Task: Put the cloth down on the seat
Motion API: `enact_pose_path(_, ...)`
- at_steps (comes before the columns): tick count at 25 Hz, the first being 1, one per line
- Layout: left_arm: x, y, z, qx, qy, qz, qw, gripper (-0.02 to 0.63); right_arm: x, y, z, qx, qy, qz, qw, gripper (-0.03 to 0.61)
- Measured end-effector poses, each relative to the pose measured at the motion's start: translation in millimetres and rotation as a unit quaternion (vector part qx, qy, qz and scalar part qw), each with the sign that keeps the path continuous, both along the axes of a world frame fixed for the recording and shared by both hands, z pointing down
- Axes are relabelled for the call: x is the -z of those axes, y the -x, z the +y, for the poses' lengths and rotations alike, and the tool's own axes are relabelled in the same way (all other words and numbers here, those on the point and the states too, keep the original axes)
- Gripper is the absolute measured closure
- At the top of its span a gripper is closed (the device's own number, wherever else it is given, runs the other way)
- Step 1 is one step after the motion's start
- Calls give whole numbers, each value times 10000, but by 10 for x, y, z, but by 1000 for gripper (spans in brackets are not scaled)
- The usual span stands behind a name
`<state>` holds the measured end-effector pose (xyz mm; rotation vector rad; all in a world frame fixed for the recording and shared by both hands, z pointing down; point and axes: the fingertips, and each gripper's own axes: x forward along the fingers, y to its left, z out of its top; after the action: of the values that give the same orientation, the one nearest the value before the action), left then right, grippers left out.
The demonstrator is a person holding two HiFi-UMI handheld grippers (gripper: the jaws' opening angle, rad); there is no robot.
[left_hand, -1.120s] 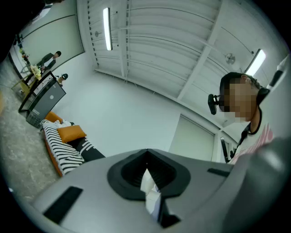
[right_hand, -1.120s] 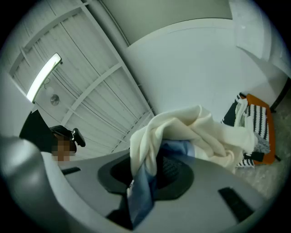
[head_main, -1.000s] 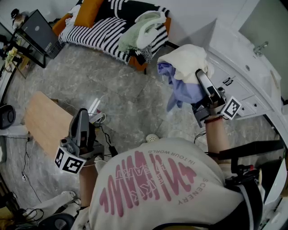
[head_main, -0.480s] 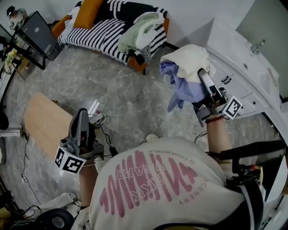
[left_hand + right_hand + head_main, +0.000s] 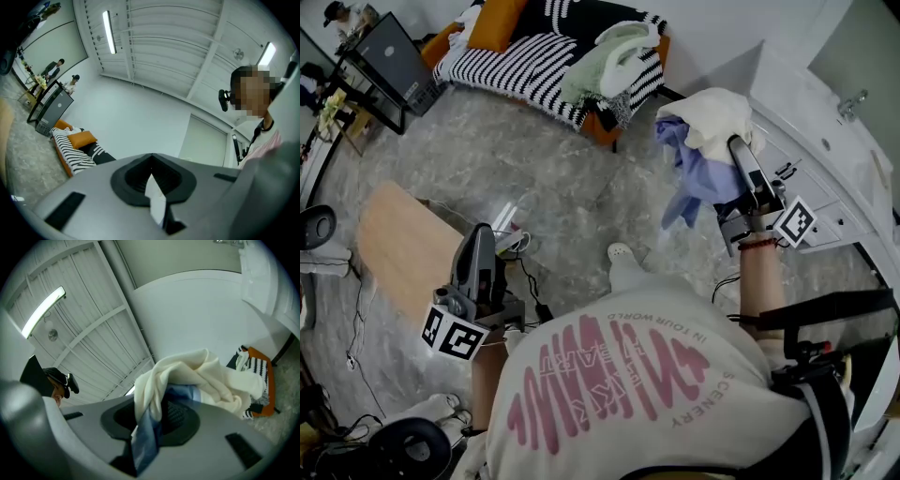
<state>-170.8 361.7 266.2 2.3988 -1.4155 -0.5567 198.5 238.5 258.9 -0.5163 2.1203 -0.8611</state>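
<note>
The right gripper (image 5: 737, 146) is clenched on the cloth (image 5: 709, 120), a bundle of 2 colours: a cream part bunched over the jaw tips and a blue part (image 5: 694, 180) that hangs down beside and below them. In the right gripper view the fabric fills the dark hollow between the jaws, the cream folds spilling over the top and a blue strip trailing down through the seam. The bundle is held up in the air over the grey marbled floor (image 5: 553, 178), just beside the white cabinet (image 5: 825, 141) on the right, and well apart from the seat (image 5: 502, 66), a sofa with a black-and-white striped cover at the top of the head view. On that sofa lie an orange cushion (image 5: 497, 11) and a heap of pale green and white garments (image 5: 614, 56). The left gripper (image 5: 482, 234) is held low on the person's left side, pointing away over a wooden board (image 5: 398, 248). Its jaws are closed together and carry no cloth; the left gripper view shows only a small white sliver (image 5: 154, 197) at their seam, and what it is cannot be told. A dark laptop (image 5: 389, 56) stands on a stand at the upper left, near the sofa's end. The person's shirt (image 5: 619, 384), pale with pink print, fills the lower middle of the head view.
</note>
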Motion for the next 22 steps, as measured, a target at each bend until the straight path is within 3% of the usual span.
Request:
enact_pose_path(5, -29, 186, -414, 185, 72, 0, 9998, 603, -24, 129, -595, -6, 81, 13, 10000, 482)
enact_pose_path(10, 27, 266, -582, 276, 61, -35, 9996, 603, -56, 211, -826, 28, 203, -23, 9998, 482)
enact_pose_path(15, 41, 374, -1145, 488, 99, -13, 9988, 603, -89, 346, -1524, 187, 272, -49, 9994, 482)
enact_pose_path(22, 80, 417, -1366, 600, 46, 17, 9982, 603, -96, 392, -1823, 273, 294, 18, 9992, 482)
